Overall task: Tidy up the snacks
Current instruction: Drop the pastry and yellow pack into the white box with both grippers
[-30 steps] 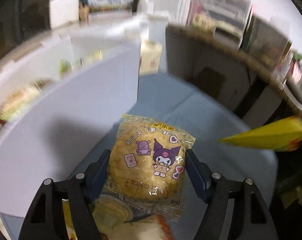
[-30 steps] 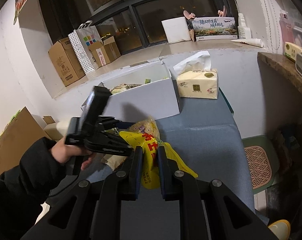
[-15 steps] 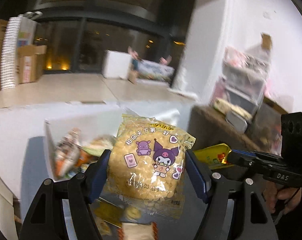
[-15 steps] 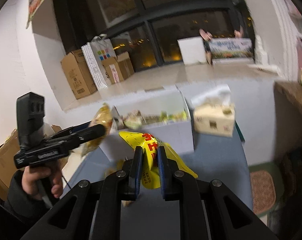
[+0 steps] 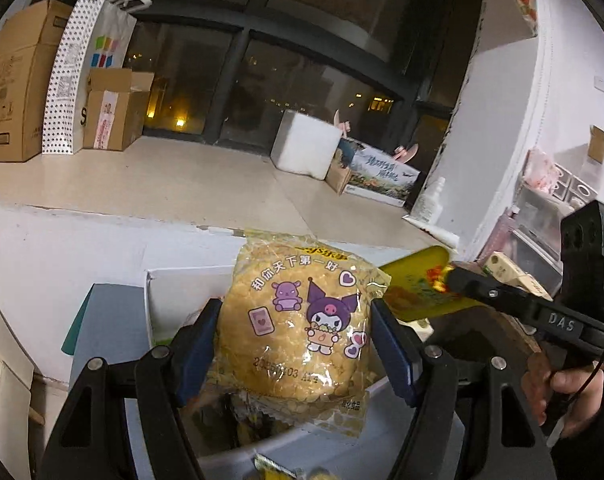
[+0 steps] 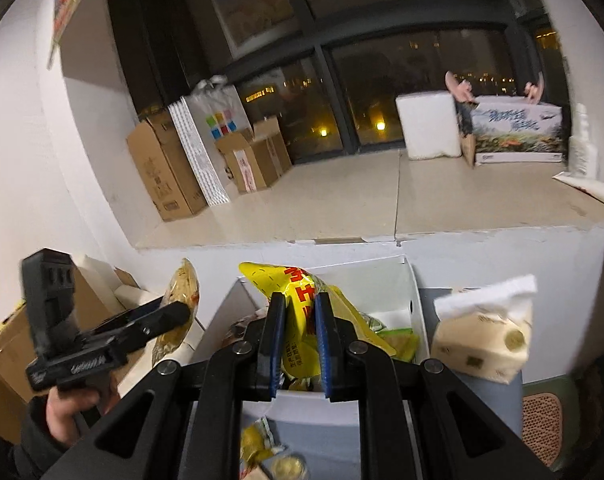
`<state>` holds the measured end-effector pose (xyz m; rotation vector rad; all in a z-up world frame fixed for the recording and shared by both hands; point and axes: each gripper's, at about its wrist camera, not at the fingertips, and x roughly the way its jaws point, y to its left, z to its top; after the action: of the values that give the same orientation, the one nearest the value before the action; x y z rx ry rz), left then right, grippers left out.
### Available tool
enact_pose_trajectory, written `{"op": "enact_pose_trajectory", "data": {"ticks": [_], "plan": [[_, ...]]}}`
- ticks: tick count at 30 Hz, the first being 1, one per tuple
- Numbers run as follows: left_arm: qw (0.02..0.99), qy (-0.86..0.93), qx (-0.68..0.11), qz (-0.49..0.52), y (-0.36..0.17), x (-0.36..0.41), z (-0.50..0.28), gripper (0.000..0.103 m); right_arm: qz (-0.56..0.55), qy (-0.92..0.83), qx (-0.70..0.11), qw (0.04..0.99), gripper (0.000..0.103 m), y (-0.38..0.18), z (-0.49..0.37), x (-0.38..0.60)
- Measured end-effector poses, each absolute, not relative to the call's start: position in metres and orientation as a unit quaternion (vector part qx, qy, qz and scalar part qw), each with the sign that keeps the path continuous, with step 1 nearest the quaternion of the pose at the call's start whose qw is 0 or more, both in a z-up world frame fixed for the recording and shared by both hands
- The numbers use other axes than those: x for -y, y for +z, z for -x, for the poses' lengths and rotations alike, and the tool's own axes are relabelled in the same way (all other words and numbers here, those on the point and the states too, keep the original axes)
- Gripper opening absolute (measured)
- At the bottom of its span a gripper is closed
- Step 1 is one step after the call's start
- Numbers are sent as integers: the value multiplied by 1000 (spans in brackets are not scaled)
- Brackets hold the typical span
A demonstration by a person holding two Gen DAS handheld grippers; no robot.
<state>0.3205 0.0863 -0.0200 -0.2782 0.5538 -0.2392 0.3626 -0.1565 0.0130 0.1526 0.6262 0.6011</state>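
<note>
Both claws higher now, "DAS"-marked right claw (image 5: 457,278) on yellow packet (image 5: 415,290).

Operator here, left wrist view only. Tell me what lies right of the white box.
Observer: A beige tissue pack with a white tissue sticking up stands right of the white cardboard box.
Operator: Report the right gripper's hold.
Observer: The right gripper is shut on the yellow snack bag, above the box.
Operator: Check inside the box.
Observer: Green and yellow packets lie in it.
</note>
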Motion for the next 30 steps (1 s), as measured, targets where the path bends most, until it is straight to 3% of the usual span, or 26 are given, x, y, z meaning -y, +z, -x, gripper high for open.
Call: {"op": "enact_pose_trajectory", "data": {"ticks": [4,6,7,8,10,20,30], "plan": [[934,-112,-310,134,-33,-87,-362,78,-64,292,-319,899,16,3,-395,130],[926,-95,-347,116,-43,-83,-379,92,-56,289,-332,896,18,-3,-415,114],[924,-90,-356,110,-46,-81,-382,103,-50,291,-341,893,26,-7,-423,108],[924,-89,-356,105,-49,-80,-382,103,-49,289,-345,891,57,-10,-430,104],[927,-90,-351,91,-52,-78,-377,103,-49,273,-349,895,103,-13,-438,103],[932,-106,-336,89,-51,-73,-338,103,-97,260,-333,901,103,-6,-418,134],[939,-134,-311,59,-44,-44,-261,103,-94,281,-311,903,103,-11,-333,158]]}}
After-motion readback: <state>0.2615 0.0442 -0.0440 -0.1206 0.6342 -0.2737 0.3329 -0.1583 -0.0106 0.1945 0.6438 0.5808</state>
